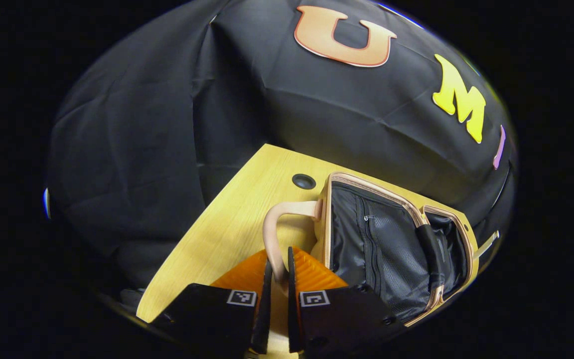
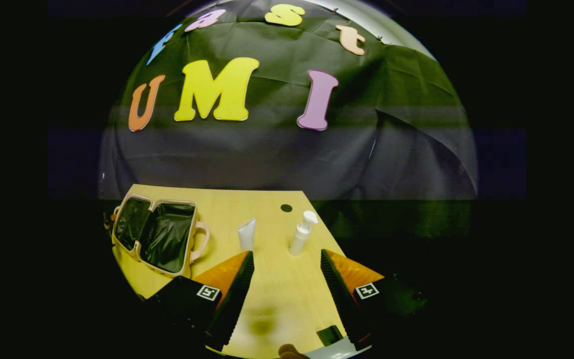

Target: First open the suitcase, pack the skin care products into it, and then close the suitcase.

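Fingers of the left gripper (image 1: 278,279) pinch the suitcase's pale handle (image 1: 273,239) between them; just past it the suitcase (image 1: 391,249) lies open on the wooden table (image 1: 227,224), dark lining up; the right gripper (image 2: 287,271) hangs over the table with its jaws wide apart; beyond stand a white tube (image 2: 247,234) and a pump bottle (image 2: 302,233), well clear of the suitcase.
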`<state>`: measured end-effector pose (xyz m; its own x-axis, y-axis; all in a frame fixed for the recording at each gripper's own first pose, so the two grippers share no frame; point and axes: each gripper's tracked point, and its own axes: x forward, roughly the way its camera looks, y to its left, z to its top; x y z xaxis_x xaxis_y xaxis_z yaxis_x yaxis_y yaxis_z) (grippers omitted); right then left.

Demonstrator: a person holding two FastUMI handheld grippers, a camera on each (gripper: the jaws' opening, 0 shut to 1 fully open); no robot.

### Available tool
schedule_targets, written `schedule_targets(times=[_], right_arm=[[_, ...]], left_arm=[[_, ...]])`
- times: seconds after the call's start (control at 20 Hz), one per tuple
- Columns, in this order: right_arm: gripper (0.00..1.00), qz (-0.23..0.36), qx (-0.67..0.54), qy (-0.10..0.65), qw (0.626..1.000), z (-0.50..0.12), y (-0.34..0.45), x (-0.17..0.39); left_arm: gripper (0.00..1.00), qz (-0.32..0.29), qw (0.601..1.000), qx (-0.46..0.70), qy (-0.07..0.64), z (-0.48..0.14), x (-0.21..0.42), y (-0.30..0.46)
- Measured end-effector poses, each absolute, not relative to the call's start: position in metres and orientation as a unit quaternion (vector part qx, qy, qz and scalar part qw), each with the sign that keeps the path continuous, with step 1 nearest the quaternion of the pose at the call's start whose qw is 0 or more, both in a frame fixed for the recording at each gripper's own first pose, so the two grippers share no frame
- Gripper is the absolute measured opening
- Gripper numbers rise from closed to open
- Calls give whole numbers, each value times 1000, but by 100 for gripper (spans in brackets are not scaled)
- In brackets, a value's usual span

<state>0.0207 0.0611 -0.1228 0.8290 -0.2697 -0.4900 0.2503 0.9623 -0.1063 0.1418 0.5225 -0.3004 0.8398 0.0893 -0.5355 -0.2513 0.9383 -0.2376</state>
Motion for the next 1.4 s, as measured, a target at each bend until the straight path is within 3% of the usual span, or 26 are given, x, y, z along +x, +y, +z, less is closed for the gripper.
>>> schedule_targets(times=[0.15,0.2,0.3,0.35,0.4,0.45,0.6,0.85,1.15,1.4], right_arm=[[80,-147,-23,258,955,-126,46,17],[80,-150,-22,257,954,-126,42,15],[79,-154,-23,257,954,-127,36,10],[80,-153,-21,255,955,-127,36,10],[80,-150,-23,252,956,-126,36,10],[80,-147,-28,248,957,-126,36,10],[80,-130,-38,237,962,-125,38,18],[80,-99,-31,213,972,-120,40,38],[80,-48,-40,175,983,-112,34,47],[80,-20,-20,171,985,-122,8,50]], left_arm=[[40,82,949,-160,257,-301,140,529],[34,84,949,-165,256,-299,141,532],[64,98,945,-164,267,-304,133,540],[85,109,943,-163,270,-305,127,544],[70,113,940,-171,272,-304,123,544],[88,113,940,-178,269,-297,119,541],[92,119,947,-155,255,-276,107,537],[93,77,967,-101,220,-206,94,478],[92,-17,982,-2,189,-152,102,337],[92,-93,981,15,172,-130,113,206]])
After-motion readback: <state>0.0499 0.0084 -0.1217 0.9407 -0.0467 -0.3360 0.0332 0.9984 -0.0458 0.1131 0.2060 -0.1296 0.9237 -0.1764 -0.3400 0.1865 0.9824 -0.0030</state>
